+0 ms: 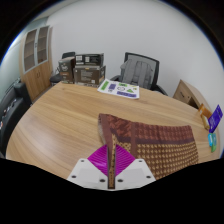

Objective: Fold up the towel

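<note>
On tabletop [60,125], just ahead of tool [113,172], we see towel [150,145]: brown patterned cloth, spread to right of fingers, near corner raised toward them. Tool fingers [98,160] clenched on thin towel edge, pads nearly meeting w/ cloth pinched between. Progress, our read: fold begun, not done; corner lifted, most of towel flat and unfolded. Left: carry gripped edge over to opposite side, lay down, release. Far end of tabletop: boxes [88,68], chair [138,70].
</note>
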A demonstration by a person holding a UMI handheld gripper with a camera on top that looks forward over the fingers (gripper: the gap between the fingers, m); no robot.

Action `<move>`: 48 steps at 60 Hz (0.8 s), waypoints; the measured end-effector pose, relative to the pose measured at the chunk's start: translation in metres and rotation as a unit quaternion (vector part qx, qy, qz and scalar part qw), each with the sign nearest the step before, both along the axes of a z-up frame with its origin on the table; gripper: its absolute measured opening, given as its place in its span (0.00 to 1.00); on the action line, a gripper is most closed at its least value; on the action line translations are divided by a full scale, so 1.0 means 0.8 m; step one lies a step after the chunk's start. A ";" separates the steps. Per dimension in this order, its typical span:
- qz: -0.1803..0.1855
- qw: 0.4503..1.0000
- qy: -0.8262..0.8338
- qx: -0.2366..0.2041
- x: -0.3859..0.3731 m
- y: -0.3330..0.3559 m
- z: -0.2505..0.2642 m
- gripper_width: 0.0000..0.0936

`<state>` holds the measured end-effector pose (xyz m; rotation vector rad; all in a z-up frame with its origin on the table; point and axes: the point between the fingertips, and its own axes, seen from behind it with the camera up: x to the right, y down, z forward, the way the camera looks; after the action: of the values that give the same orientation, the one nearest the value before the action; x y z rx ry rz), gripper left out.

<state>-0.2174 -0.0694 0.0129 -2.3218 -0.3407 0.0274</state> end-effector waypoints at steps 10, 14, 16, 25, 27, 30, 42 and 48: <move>0.019 0.986 0.165 0.014 -0.052 -0.010 0.109 0.06; 0.018 0.977 0.210 0.030 -0.056 -0.007 0.155 0.06; 0.017 0.974 0.223 0.037 -0.047 0.000 0.166 0.06; -0.026 0.975 0.216 0.037 0.036 0.022 0.143 0.06; -0.040 0.976 0.210 0.028 0.058 0.026 0.126 0.06; -0.058 0.978 0.197 0.023 0.097 0.029 0.097 0.06; -0.106 0.987 0.120 0.002 0.191 0.033 0.036 0.45; -0.120 0.990 0.075 0.023 0.221 0.029 0.051 0.84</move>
<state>-0.0406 -0.0463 0.0534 -2.2832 0.0138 0.0746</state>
